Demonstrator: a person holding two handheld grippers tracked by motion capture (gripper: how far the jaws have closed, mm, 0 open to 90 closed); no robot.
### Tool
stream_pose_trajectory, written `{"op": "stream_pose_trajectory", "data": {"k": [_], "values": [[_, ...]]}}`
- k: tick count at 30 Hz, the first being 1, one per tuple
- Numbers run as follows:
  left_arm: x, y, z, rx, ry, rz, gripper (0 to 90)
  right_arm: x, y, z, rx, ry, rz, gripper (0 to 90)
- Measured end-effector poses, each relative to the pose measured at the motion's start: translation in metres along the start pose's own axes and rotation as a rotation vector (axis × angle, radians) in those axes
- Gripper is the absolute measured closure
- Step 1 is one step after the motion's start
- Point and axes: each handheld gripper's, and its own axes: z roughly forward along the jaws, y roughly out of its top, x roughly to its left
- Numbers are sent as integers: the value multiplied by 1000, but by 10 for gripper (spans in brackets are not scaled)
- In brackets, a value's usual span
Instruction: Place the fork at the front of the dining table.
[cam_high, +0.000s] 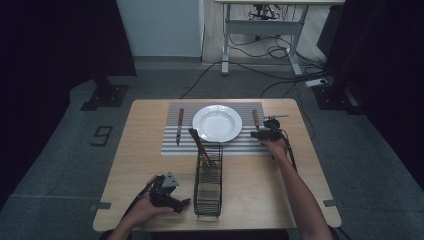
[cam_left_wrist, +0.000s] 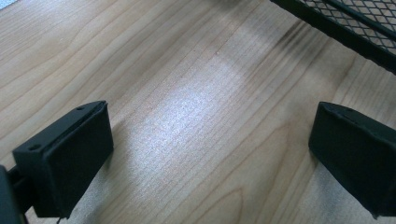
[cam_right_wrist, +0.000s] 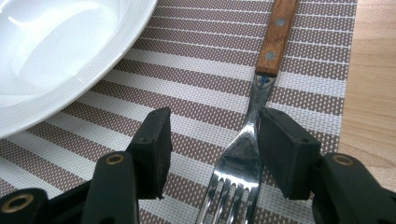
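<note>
At the lower left of the high view, the left gripper (cam_high: 184, 202) rests on the table (cam_high: 140, 165) with jaws spread wide on bare wood, just beside the wire basket (cam_high: 208, 187). Up centre, a knife (cam_high: 179, 125) and white plate (cam_high: 217, 123) lie on the striped mat (cam_high: 250, 145). At right, the right gripper (cam_right_wrist: 212, 140) stands open astride the fork (cam_right_wrist: 247, 140), gripping nothing.

A single dark numeral, "9", is marked on the grey floor (cam_high: 60, 145) to the left of the wooden table (cam_high: 150, 165). Nothing else carries legible writing, labels or brand marks.
</note>
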Motion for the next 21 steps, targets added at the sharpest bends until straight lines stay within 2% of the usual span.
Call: {"op": "stream_pose_trajectory", "data": {"k": [6, 10, 21], "values": [[0, 0, 0, 0, 0, 0, 0, 0, 0, 0, -1, 1, 10, 434], [0, 0, 0, 0, 0, 0, 0, -1, 1, -4, -23, -10, 17, 428], [0, 0, 0, 0, 0, 0, 0, 2, 3, -30, -70, -4, -18, 430]]}}
